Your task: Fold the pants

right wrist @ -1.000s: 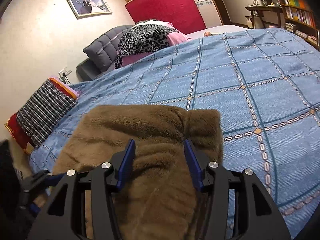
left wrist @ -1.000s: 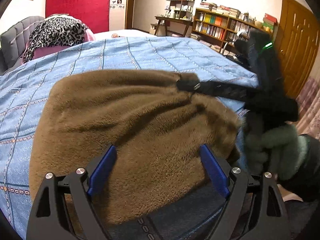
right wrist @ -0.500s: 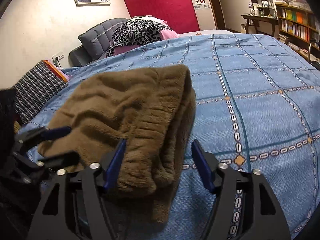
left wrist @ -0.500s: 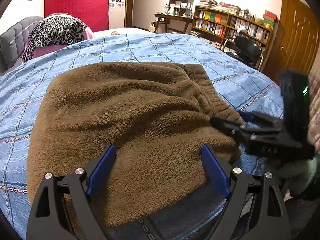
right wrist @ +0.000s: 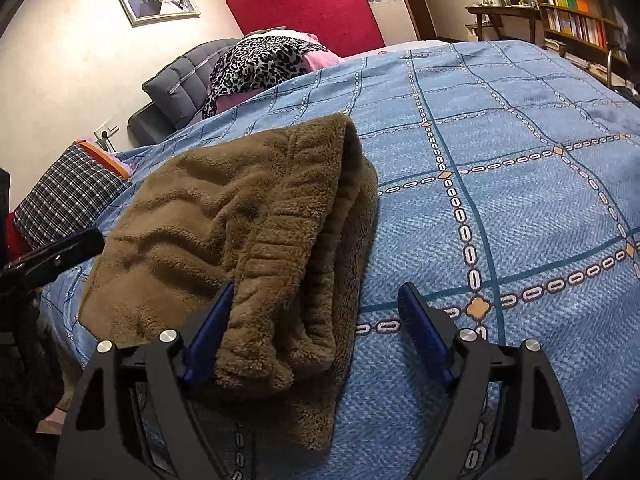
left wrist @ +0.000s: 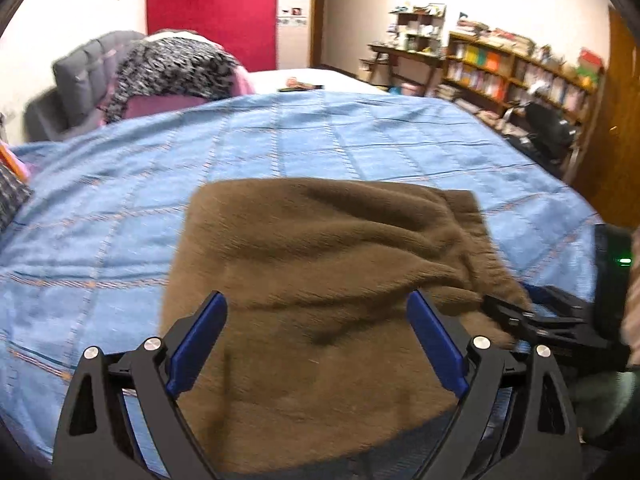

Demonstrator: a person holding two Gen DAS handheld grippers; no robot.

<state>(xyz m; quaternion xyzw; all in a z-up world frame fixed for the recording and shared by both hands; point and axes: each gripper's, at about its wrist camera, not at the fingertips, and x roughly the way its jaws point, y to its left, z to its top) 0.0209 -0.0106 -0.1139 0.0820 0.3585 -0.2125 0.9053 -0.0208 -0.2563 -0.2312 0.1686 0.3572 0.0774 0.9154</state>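
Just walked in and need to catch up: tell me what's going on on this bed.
A person with a handheld gripper in each hand is folding brown fleece pants on the blue bedspread. The pants lie in a folded bundle. The right gripper has just opened, freeing the waistband end; the left gripper hangs open above the pants.
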